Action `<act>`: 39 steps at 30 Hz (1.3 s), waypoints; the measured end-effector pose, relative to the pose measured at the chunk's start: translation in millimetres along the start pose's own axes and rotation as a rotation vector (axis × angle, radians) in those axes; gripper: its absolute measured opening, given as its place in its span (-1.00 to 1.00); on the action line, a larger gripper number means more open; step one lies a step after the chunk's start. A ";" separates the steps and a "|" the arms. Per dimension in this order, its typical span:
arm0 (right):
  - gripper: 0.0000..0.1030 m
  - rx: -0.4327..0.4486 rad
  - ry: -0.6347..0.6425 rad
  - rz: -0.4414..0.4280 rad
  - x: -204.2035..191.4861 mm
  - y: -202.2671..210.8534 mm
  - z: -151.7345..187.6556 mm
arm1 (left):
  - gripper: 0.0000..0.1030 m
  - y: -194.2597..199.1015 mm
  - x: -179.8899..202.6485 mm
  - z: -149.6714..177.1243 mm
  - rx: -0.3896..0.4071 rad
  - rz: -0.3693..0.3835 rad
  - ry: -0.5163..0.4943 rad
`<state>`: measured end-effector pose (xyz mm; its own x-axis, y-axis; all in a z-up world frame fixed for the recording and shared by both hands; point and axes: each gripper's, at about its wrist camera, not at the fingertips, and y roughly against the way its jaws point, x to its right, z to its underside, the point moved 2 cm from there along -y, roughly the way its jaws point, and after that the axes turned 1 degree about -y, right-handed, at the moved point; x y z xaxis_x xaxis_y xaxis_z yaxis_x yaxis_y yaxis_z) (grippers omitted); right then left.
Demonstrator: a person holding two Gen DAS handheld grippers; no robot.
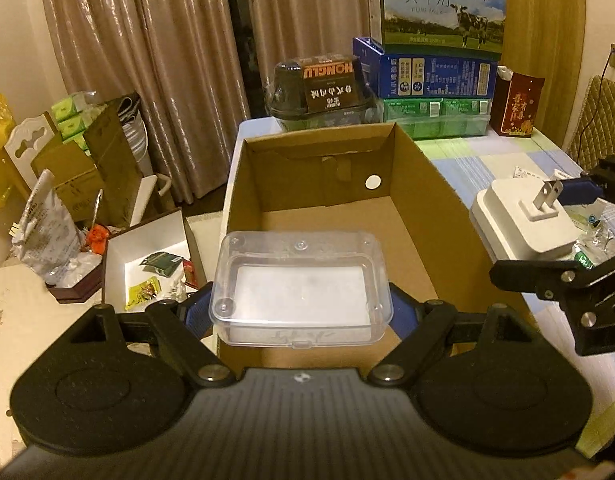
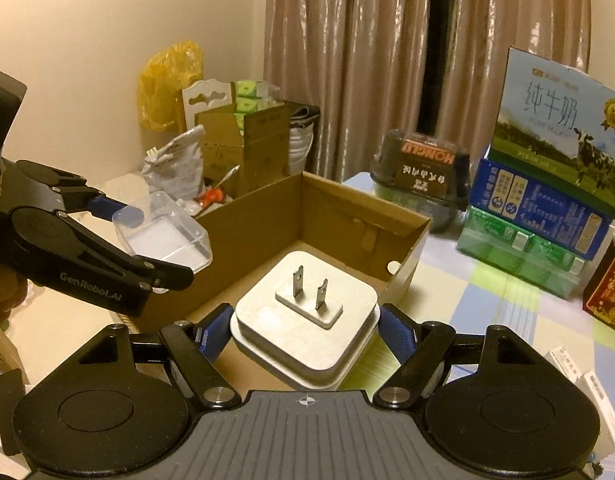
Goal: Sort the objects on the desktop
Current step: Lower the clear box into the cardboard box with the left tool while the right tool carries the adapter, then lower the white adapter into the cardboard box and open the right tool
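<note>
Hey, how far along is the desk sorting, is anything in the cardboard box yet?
Nothing looks sorted yet: the cardboard box shows only bare floor. In hand: the left gripper holds a clear plastic container over the box's near end, and the right gripper holds a white plug adapter, prongs up, beside the box. Left: dropping both in, plus small packets on the table.
</note>
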<state>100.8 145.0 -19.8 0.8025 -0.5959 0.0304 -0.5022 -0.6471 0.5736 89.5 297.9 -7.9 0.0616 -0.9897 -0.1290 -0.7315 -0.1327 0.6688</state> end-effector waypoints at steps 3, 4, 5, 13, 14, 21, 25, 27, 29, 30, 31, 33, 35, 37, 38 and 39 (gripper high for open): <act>0.47 -0.001 0.005 0.000 0.6 -2.9 1.6 | 0.60 -8.3 -1.6 2.2 -0.009 0.007 0.007; 0.47 -0.002 0.006 0.000 -1.4 -2.5 1.9 | 0.60 -10.3 -2.2 2.6 -0.013 0.009 0.009; 0.47 -0.004 0.006 -0.001 -1.6 -3.1 2.6 | 0.60 -12.0 -2.3 3.2 -0.016 0.010 0.009; 0.47 -0.019 -0.004 -0.014 -2.9 -11.0 7.7 | 0.61 -24.9 -2.0 4.1 -0.034 0.017 0.007; 0.47 -0.021 -0.006 -0.016 -2.7 -11.8 8.3 | 0.61 -26.4 -1.5 4.4 -0.036 0.019 0.004; 0.47 -0.039 -0.018 -0.022 -1.0 -17.0 10.4 | 0.68 -26.1 -4.1 6.3 -0.035 0.009 0.009; 0.47 -0.049 -0.023 -0.031 -1.5 -19.2 10.1 | 0.68 -22.3 -7.1 6.5 -0.033 -0.001 0.009; 0.47 -0.053 -0.025 -0.035 -2.5 -20.3 9.9 | 0.68 -20.1 -8.5 6.0 -0.031 -0.006 0.011; 0.47 -0.056 -0.027 -0.038 -3.9 -21.3 10.0 | 0.68 -17.5 -10.0 5.9 -0.027 -0.011 0.012; 0.47 -0.058 -0.026 -0.040 -4.6 -22.1 9.8 | 0.68 -16.3 -11.2 6.1 -0.027 -0.013 0.016; 0.47 -0.059 -0.027 -0.042 -5.3 -22.7 9.8 | 0.68 -15.1 -12.8 6.6 -0.028 -0.013 0.020; 0.47 -0.059 -0.026 -0.050 -7.2 -24.0 9.6 | 0.68 -12.9 -15.7 7.9 -0.027 -0.015 0.030; 0.47 -0.054 -0.020 -0.059 -9.2 -25.9 9.7 | 0.68 -10.9 -17.9 9.1 -0.027 -0.023 0.034; 0.66 -0.052 -0.020 -0.071 -10.0 -28.0 9.8 | 0.68 -9.2 -19.3 10.7 -0.028 -0.028 0.034; 0.86 -0.051 -0.022 -0.070 -9.6 -28.5 9.9 | 0.69 -8.3 -20.1 11.6 -0.029 -0.029 0.035; 0.88 -0.043 -0.025 -0.068 -9.1 -27.5 9.9 | 0.69 -7.3 -20.7 12.2 -0.028 -0.031 0.037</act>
<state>104.1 163.5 -43.9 0.8255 -0.5636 -0.0301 -0.4321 -0.6655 0.6086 85.3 320.0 -19.1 0.1093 -0.9863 -0.1234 -0.7093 -0.1643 0.6855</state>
